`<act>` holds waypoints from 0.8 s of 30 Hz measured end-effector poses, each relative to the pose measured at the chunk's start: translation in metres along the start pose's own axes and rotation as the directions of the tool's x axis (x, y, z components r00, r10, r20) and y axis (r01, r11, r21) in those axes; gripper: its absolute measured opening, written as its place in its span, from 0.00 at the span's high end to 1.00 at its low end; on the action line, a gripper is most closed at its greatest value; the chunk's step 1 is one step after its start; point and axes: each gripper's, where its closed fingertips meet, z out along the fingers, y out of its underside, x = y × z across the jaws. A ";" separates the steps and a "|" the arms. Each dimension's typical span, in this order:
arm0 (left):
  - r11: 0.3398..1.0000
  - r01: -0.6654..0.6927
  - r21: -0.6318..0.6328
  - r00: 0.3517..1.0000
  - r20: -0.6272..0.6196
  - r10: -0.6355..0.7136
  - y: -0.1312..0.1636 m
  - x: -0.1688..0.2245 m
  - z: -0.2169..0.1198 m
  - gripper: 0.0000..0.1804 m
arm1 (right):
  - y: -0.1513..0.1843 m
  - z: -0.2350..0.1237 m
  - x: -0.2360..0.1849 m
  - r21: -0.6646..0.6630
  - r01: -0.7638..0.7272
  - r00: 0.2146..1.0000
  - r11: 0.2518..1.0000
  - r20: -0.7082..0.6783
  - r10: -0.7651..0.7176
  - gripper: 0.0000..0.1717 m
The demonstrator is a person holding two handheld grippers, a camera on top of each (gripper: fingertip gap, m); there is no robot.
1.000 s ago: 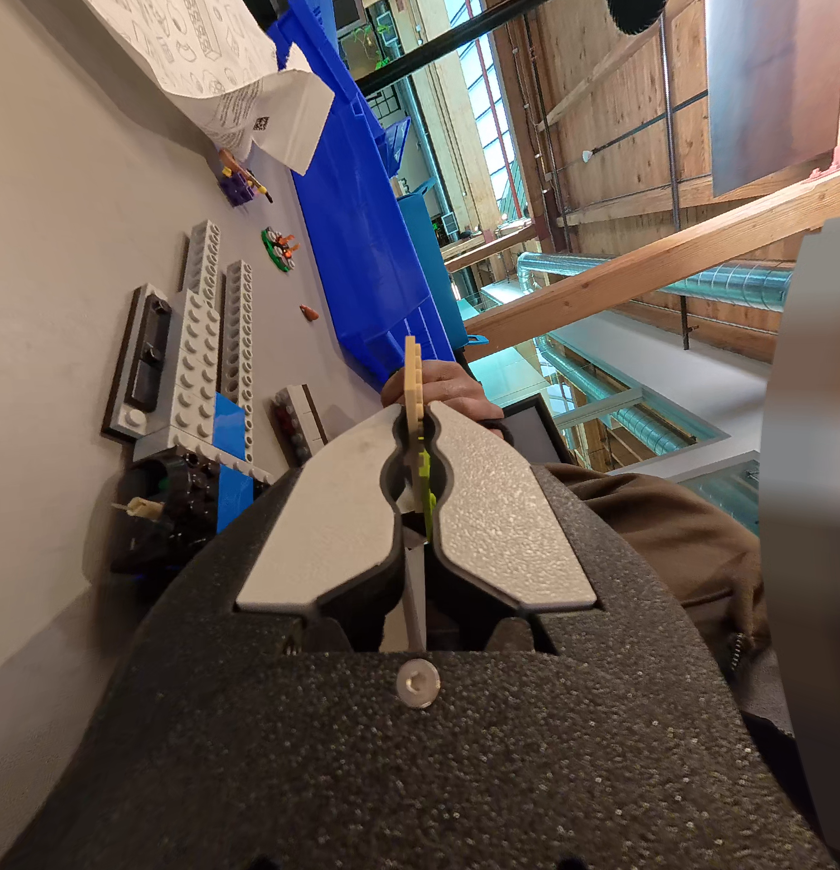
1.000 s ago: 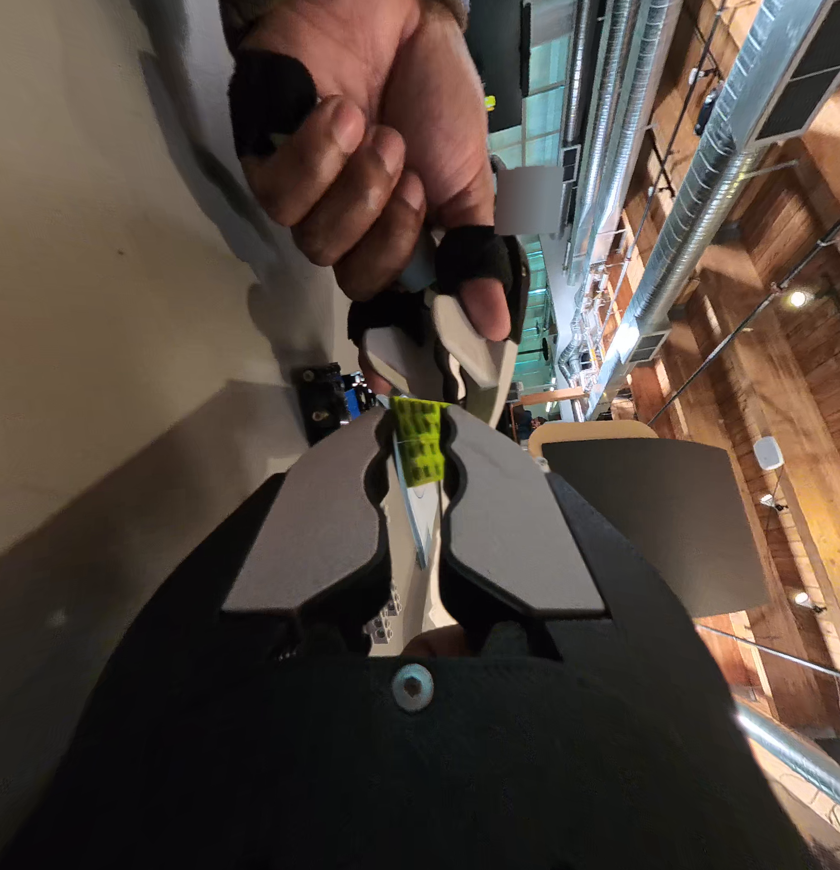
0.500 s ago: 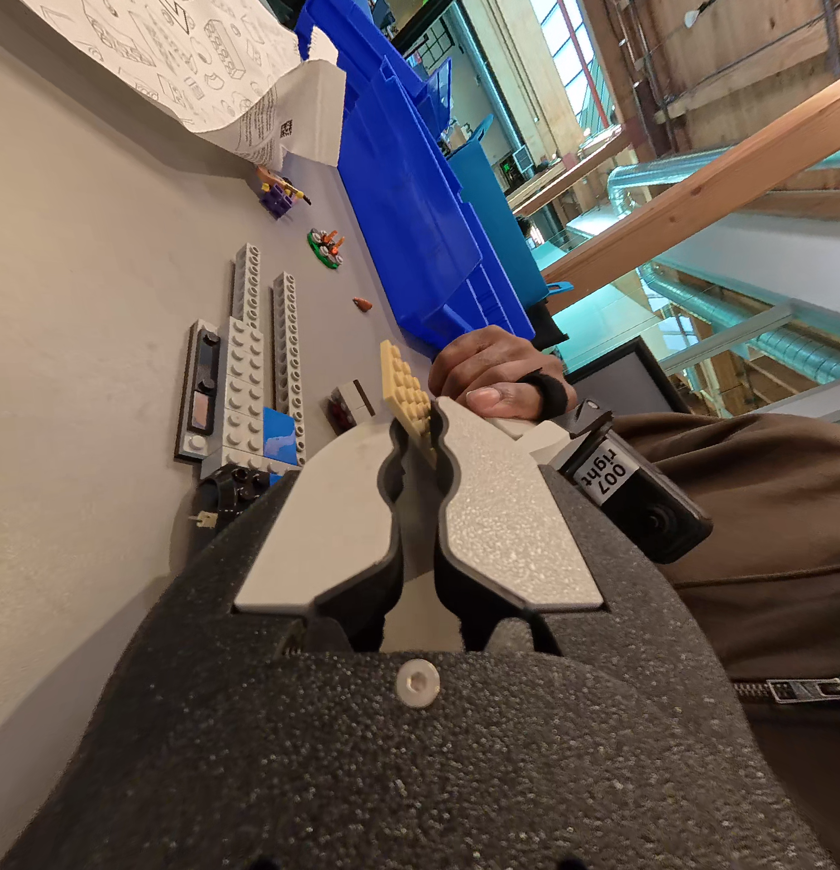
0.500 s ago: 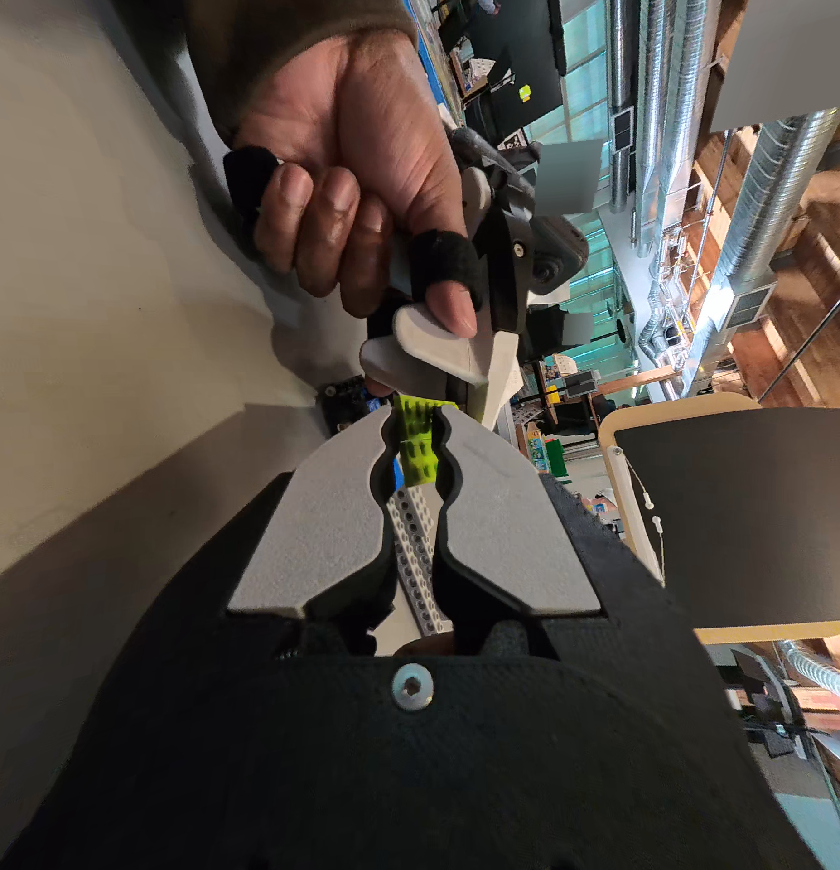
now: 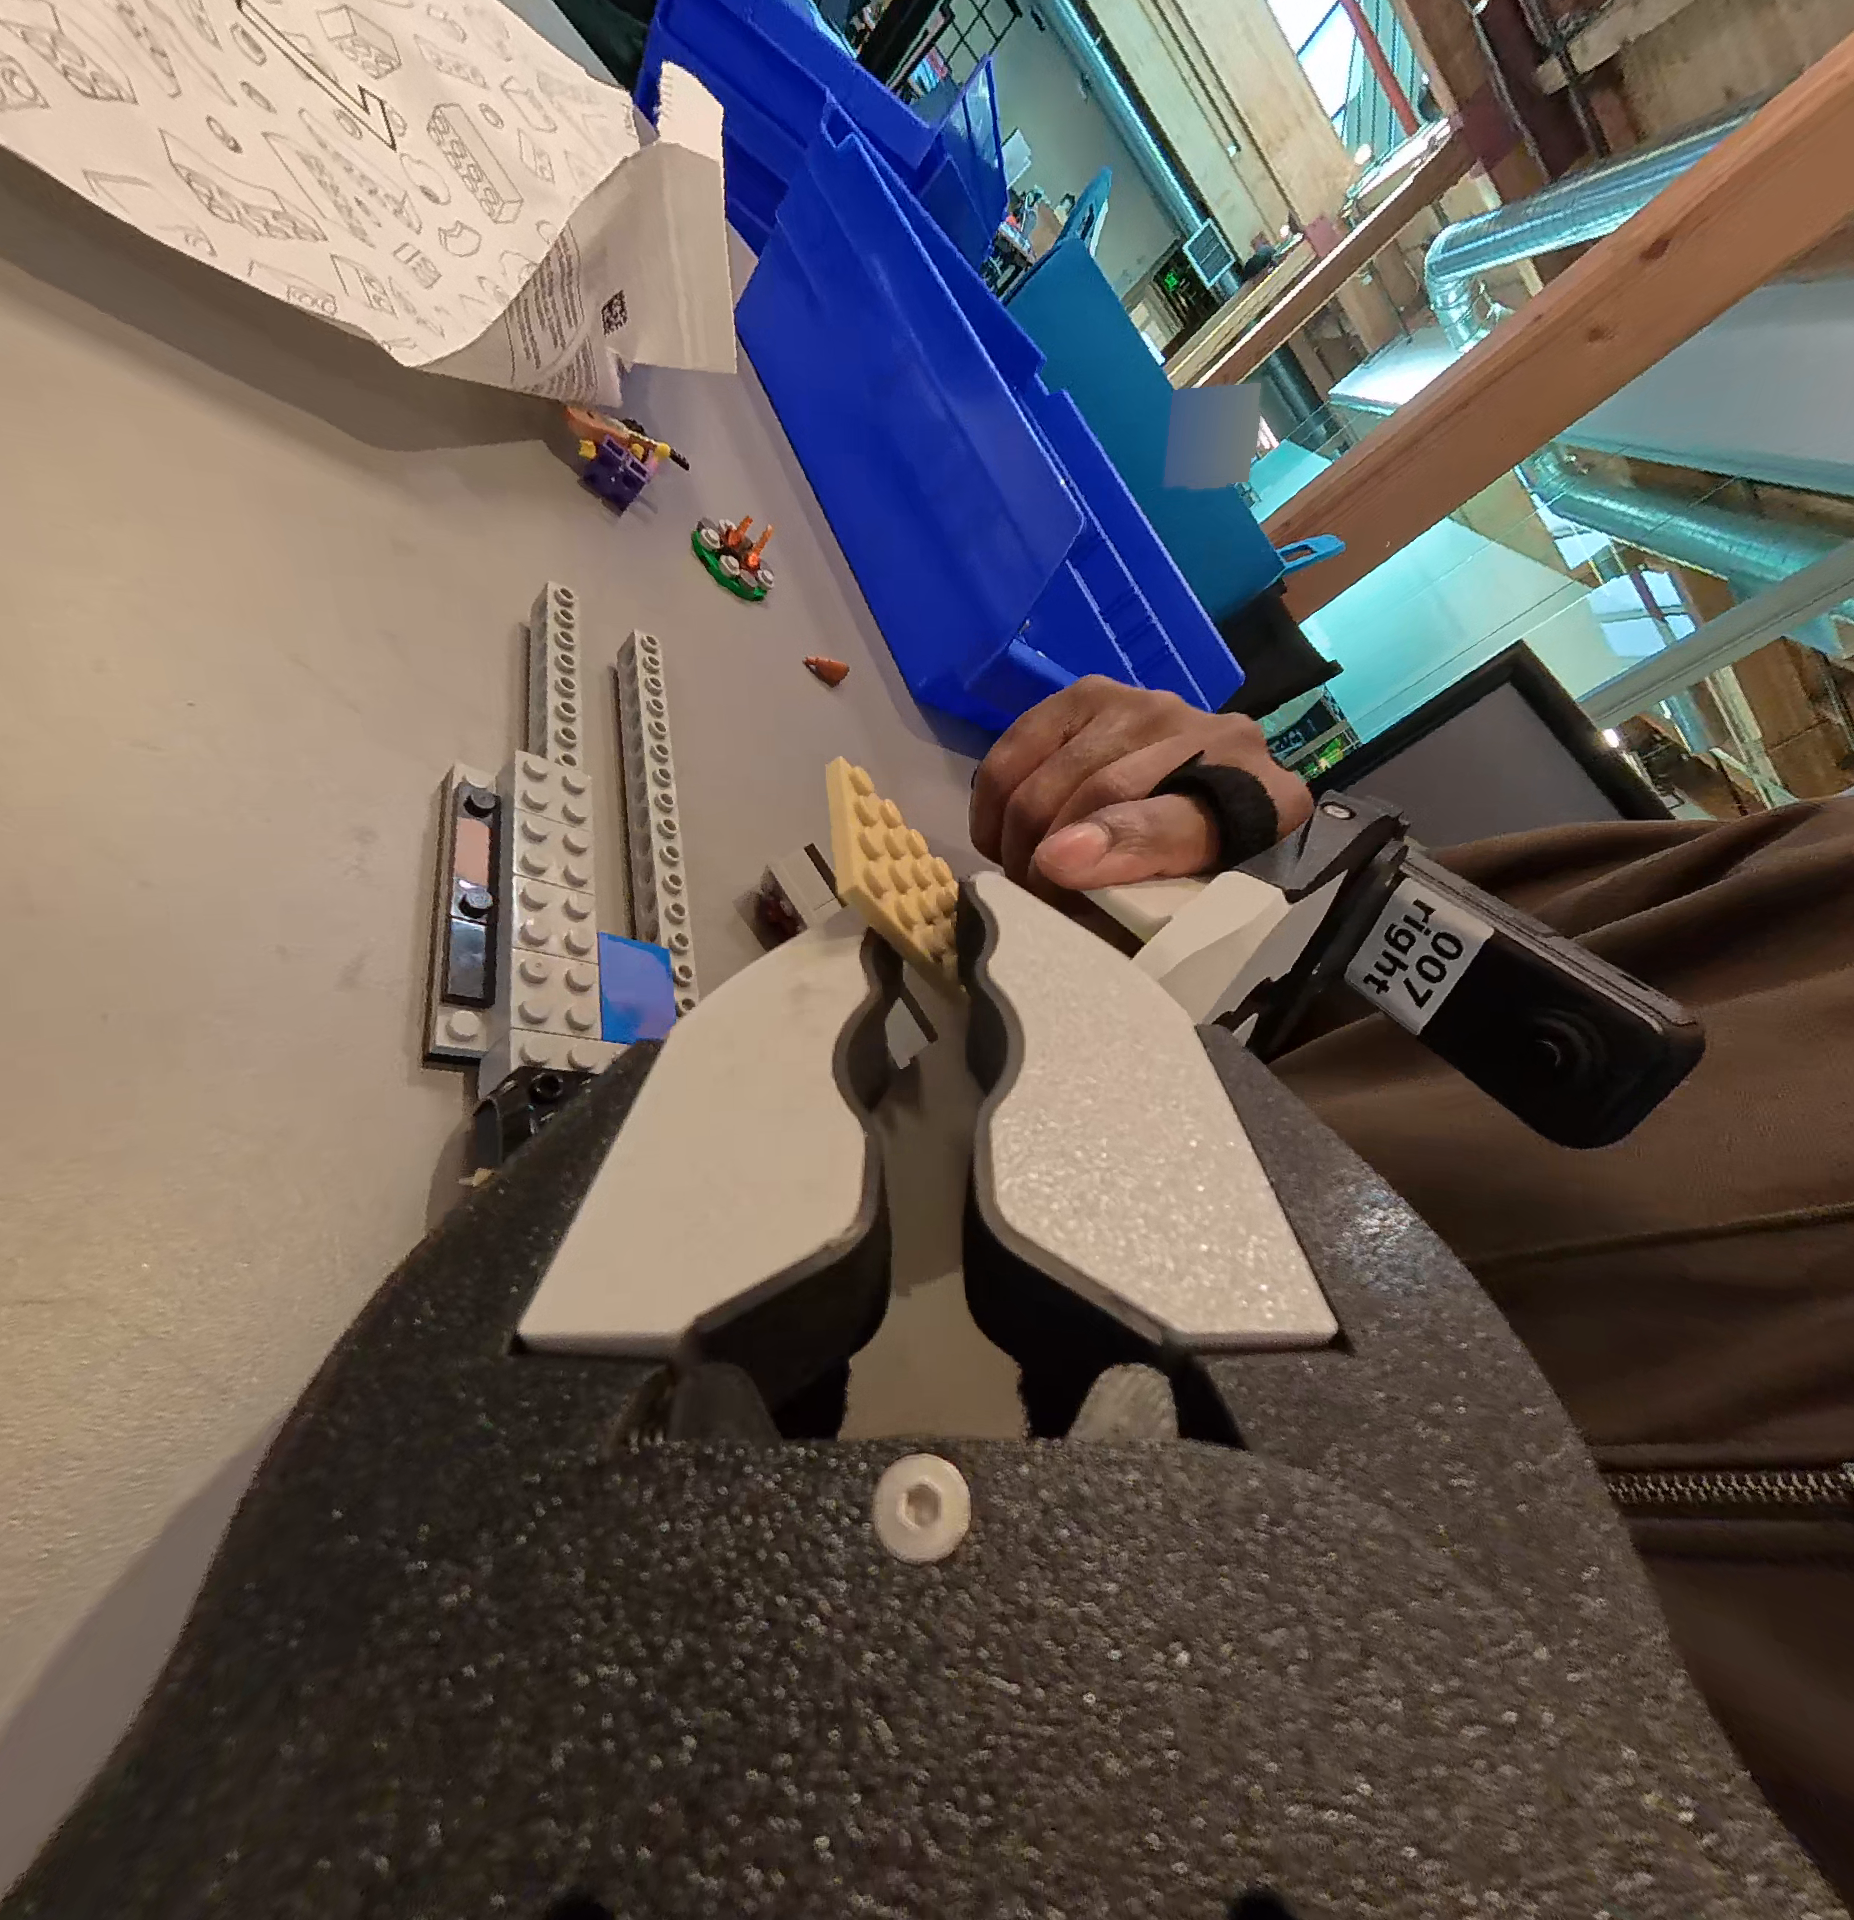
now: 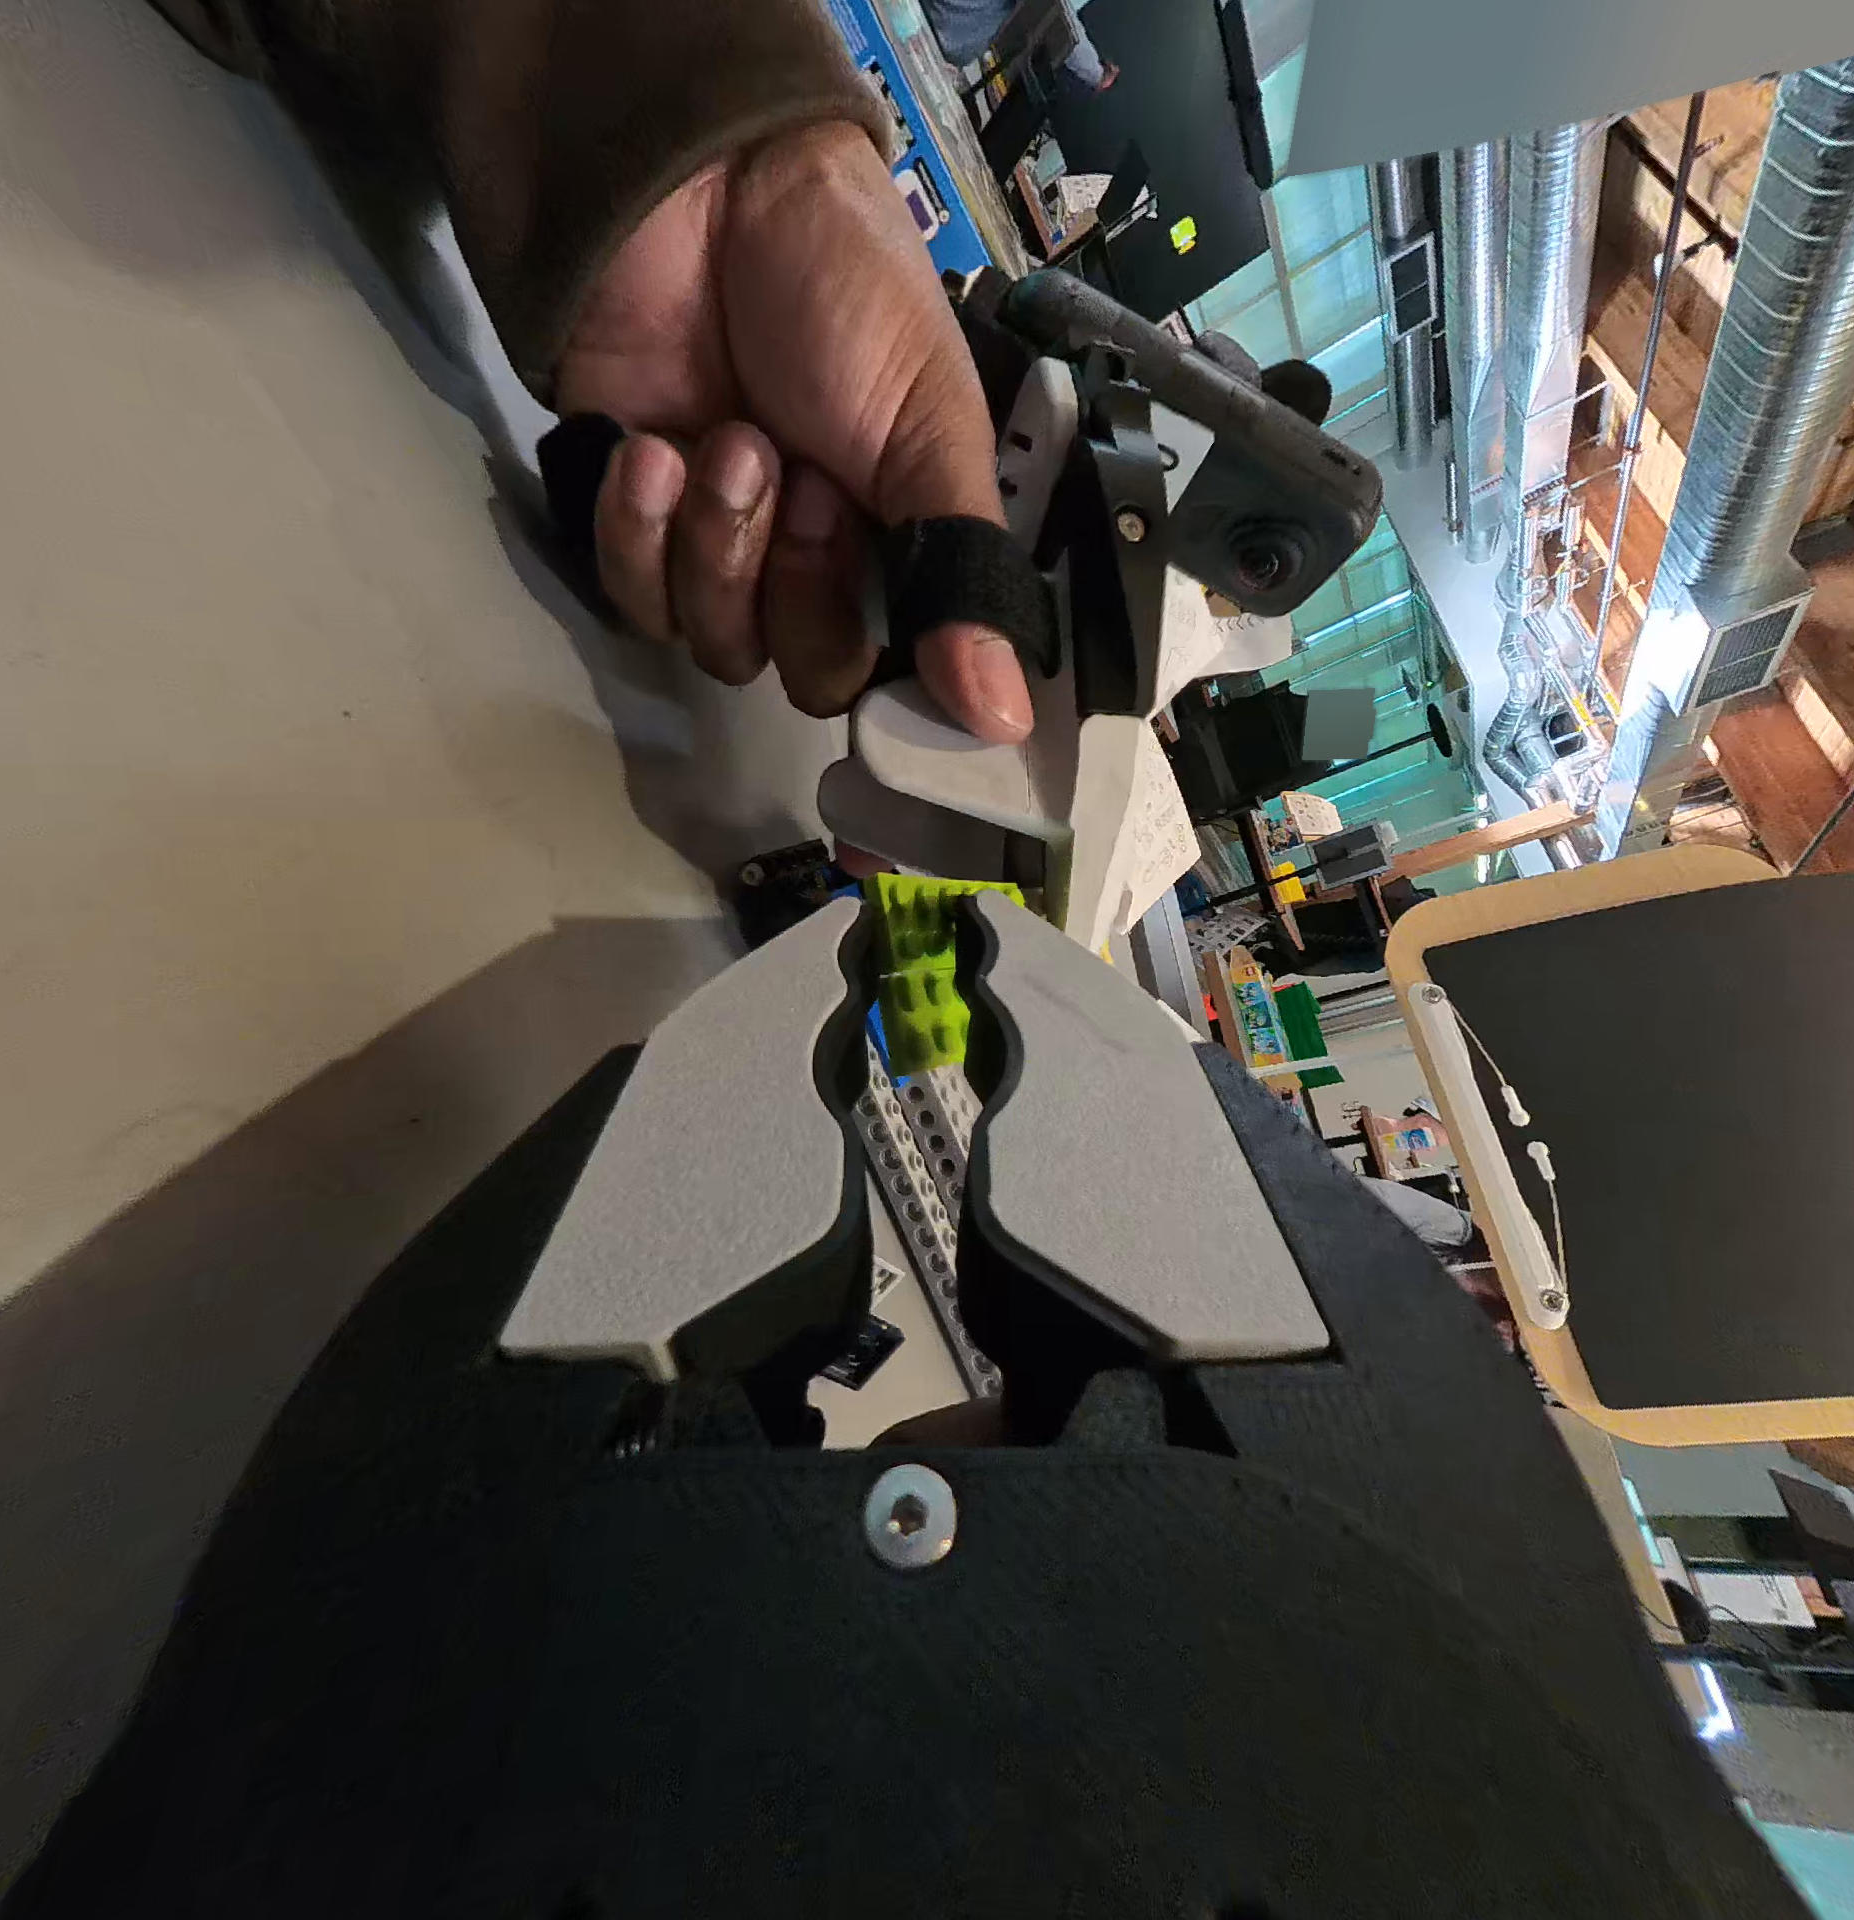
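Grey, wavy-edged fingers (image 5: 1131,1143) on black textured gripper body (image 5: 902,1714), central silver screw (image 5: 921,1507); brown sleeve (image 6: 590,156), black finger strap (image 6: 964,582).

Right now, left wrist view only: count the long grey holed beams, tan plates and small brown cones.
Long grey holed beams: 2
Tan plates: 1
Small brown cones: 1
Total: 4

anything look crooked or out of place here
The tan studded plate sits skewed in the left gripper, caught by one corner and slanting across the jaws. The printed sheet is rumpled, its edge curled up against the blue bin.
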 end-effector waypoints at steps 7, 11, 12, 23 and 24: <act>0.991 0.077 0.109 0.997 -0.036 -0.073 -0.012 0.004 -0.003 0.97 | 0.011 0.008 -0.004 -0.100 0.116 0.989 0.988 -0.079 -0.124 0.89; 0.970 0.139 0.201 0.990 -0.014 -0.139 -0.020 -0.004 -0.009 0.98 | 0.011 0.012 0.000 -0.182 0.208 0.954 0.961 -0.180 -0.240 0.86; 0.958 0.177 0.225 0.984 -0.025 -0.176 -0.022 -0.006 -0.011 0.98 | 0.012 0.013 0.004 -0.213 0.213 0.944 0.953 -0.205 -0.257 0.85; 0.929 0.246 0.276 0.969 -0.043 -0.243 -0.021 -0.007 -0.009 0.97 | 0.020 0.021 0.017 -0.309 0.207 0.919 0.928 -0.264 -0.293 0.92; 0.936 0.222 0.275 0.975 -0.032 -0.222 -0.021 -0.006 -0.010 0.97 | 0.019 0.020 0.019 -0.296 0.177 0.926 0.939 -0.273 -0.261 0.93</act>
